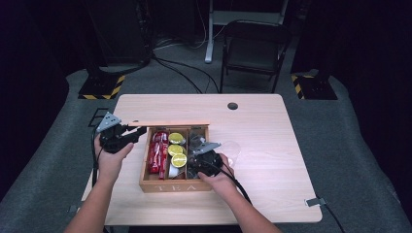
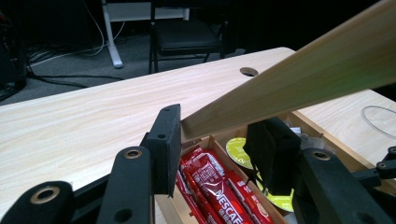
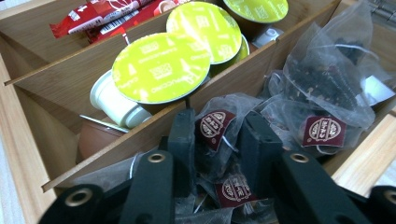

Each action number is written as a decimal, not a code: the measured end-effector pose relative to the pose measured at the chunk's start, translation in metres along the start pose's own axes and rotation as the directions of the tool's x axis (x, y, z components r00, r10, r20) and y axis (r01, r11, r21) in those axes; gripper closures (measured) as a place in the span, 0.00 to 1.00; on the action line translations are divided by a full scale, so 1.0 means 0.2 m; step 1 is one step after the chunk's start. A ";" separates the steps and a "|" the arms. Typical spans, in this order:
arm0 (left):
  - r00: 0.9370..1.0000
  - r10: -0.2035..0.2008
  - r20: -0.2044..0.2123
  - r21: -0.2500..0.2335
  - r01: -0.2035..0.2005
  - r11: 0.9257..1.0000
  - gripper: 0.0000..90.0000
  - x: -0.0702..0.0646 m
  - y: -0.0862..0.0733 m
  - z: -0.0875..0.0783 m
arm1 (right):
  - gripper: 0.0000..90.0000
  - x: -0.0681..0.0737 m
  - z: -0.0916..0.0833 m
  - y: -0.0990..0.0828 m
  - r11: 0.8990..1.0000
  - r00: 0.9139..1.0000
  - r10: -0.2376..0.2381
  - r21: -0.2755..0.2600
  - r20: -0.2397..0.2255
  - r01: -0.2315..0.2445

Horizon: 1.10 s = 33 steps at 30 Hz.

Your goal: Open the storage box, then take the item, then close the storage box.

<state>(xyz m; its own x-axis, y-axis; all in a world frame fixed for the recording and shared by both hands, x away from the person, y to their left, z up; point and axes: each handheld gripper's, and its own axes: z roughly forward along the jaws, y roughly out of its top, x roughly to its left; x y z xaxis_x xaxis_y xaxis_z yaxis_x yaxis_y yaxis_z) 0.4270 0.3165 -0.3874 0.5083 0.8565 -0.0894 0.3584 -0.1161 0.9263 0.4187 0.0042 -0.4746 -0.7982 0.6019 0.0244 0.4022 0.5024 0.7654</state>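
Observation:
A wooden tea box (image 1: 170, 187) sits on the table, its hinged lid (image 1: 170, 124) raised. My left gripper (image 1: 138, 132) is shut on the lid's left end; in the left gripper view the lid (image 2: 303, 79) runs up and right from between the jaws of that gripper (image 2: 217, 140). Red sachets (image 1: 158, 150) fill the left compartment and green-topped capsules (image 1: 177, 150) the middle one. My right gripper (image 1: 198, 149) reaches into the right compartment. In its own view the right gripper (image 3: 217, 140) is shut on a mesh tea bag (image 3: 215, 125) with a maroon tag, other bags heaped around it.
A clear round item (image 1: 232, 148) lies on the table (image 1: 272, 184) just right of the box. A cable hole (image 1: 232, 105) is near the far edge. A black folding chair (image 1: 252, 48) stands beyond the table. White capsule cups (image 3: 112, 100) lie under the green lids.

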 end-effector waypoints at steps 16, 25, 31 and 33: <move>1.000 0.002 -0.007 -0.003 -0.002 1.000 0.62 0.00 0.00 0.00 | 0.82 -0.02 -0.09 0.04 0.994 1.000 0.024 -0.106 0.004 -0.023; 1.000 0.004 -0.006 0.003 -0.004 1.000 0.62 -0.01 0.00 0.00 | 0.82 -0.02 -0.12 0.06 0.992 1.000 0.028 -0.122 0.006 -0.027; 1.000 0.003 -0.006 0.000 -0.003 1.000 0.62 0.00 0.00 0.00 | 0.82 -0.02 -0.13 0.07 0.992 1.000 0.015 -0.126 0.009 -0.014; 1.000 0.002 -0.005 -0.001 -0.002 1.000 0.62 0.00 0.00 0.00 | 0.82 -0.02 -0.13 0.07 0.991 1.000 0.016 -0.130 0.006 -0.015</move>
<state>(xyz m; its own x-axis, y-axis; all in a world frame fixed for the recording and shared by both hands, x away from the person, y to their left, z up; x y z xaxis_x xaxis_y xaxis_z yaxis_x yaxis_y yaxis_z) 0.4262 0.3160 -0.3876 0.5048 0.8590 -0.0856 0.3563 -0.1171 0.9270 0.4155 -0.0074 -0.4465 -0.7890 0.6135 0.0329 0.3526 0.4082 0.8421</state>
